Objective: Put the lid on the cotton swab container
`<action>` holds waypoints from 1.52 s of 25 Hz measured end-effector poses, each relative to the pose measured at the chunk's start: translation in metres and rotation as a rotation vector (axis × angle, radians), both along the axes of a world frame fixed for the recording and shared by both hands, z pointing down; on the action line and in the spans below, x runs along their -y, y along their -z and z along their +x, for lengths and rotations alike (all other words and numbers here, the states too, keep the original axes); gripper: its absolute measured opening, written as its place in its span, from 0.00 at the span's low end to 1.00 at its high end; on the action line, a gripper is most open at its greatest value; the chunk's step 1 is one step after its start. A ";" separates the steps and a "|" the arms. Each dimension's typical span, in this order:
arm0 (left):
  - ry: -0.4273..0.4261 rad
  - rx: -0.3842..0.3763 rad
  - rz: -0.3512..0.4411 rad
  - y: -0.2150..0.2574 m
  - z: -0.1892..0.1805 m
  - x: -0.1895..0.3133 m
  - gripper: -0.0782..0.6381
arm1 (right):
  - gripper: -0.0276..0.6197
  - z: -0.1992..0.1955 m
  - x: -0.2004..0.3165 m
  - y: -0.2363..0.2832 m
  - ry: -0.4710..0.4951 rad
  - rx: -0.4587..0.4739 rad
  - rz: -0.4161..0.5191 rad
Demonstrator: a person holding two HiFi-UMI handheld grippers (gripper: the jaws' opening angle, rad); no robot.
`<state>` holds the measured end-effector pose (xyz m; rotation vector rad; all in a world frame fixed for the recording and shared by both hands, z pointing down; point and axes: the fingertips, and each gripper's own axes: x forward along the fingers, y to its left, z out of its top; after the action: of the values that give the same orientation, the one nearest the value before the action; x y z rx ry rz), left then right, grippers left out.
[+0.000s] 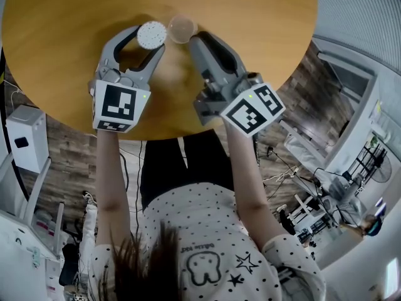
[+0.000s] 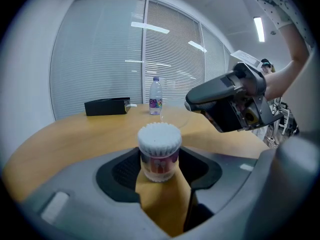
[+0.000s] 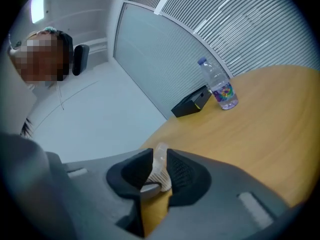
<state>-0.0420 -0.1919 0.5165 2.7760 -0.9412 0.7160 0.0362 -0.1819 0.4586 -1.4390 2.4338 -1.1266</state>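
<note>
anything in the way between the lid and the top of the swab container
Nothing visible. The lid, pinched in the right gripper, is just beside the cotton swab container, whose open top is uncovered.

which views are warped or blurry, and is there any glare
Head view: strong fisheye, the table rim bows, lighting even. Left gripper view: dark vignette round the edge, bright streaks of glare on the blinds, cotton swab container sharp. Right gripper view: tilted, and the clear lid close between the jaws is soft.
</note>
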 end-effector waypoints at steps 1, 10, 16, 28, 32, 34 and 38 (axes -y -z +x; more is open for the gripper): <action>0.001 0.001 0.001 0.000 0.000 0.000 0.46 | 0.18 -0.001 0.000 0.000 0.004 0.007 0.002; 0.021 -0.015 -0.002 0.000 0.004 0.002 0.46 | 0.18 -0.007 0.002 0.008 0.060 0.001 0.035; 0.027 -0.019 -0.007 0.000 0.009 0.003 0.46 | 0.16 -0.014 0.003 0.016 0.120 -0.044 0.064; 0.038 -0.019 -0.028 -0.004 0.004 0.000 0.46 | 0.15 -0.043 0.004 0.023 0.241 -0.175 0.125; 0.039 -0.019 -0.029 -0.006 0.004 0.000 0.46 | 0.15 -0.047 0.005 0.022 0.254 -0.182 0.129; 0.038 -0.020 -0.022 -0.005 0.004 0.001 0.46 | 0.15 -0.050 0.004 0.023 0.262 -0.188 0.132; 0.036 -0.019 -0.018 -0.002 0.002 0.000 0.46 | 0.15 -0.057 0.002 0.026 0.285 -0.215 0.142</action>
<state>-0.0399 -0.1922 0.5186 2.7381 -0.9729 0.6876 -0.0206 -0.1842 0.4328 -1.2597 2.8748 -0.8576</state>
